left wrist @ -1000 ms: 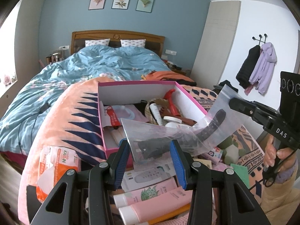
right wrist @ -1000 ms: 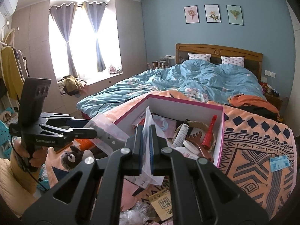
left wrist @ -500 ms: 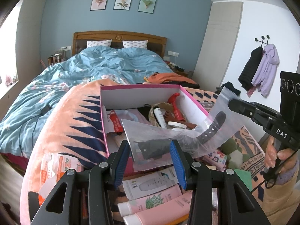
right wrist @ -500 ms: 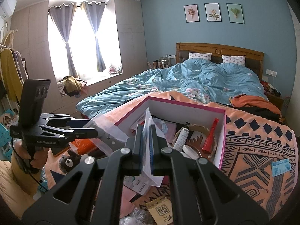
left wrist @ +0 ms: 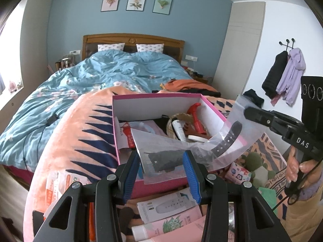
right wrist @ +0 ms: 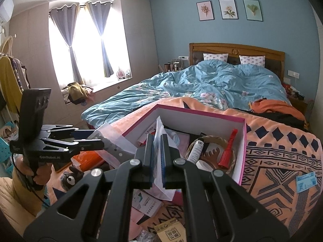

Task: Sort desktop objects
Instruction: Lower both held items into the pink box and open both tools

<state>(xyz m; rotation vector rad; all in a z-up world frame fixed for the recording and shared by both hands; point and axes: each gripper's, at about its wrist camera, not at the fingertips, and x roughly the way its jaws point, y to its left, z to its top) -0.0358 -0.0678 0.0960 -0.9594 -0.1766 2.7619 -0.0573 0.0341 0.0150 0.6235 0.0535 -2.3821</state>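
A clear plastic bag [left wrist: 193,147] holding a black watch strap [left wrist: 226,141] hangs over the near edge of a pink-rimmed box [left wrist: 153,98]. My right gripper [right wrist: 157,155] is shut on one corner of the bag [right wrist: 159,141]; it also shows in the left wrist view [left wrist: 250,113] at the bag's upper right. My left gripper [left wrist: 161,173] is open, its blue pads on either side of the bag's lower end without closing on it. In the right wrist view the left gripper [right wrist: 97,139] is at the left, by the bag's other end.
The box holds a red brush [left wrist: 195,119], a white tube [left wrist: 179,129], a woven ring and papers. Pink tubes [left wrist: 171,225], a boxed remote, a green plush toy [left wrist: 256,165] and packets lie on the orange blanket around the box. The blue duvet is beyond.
Both grippers and the bag have shifted slightly toward the box. The bag stays stretched between them; the left pads stay apart around it.
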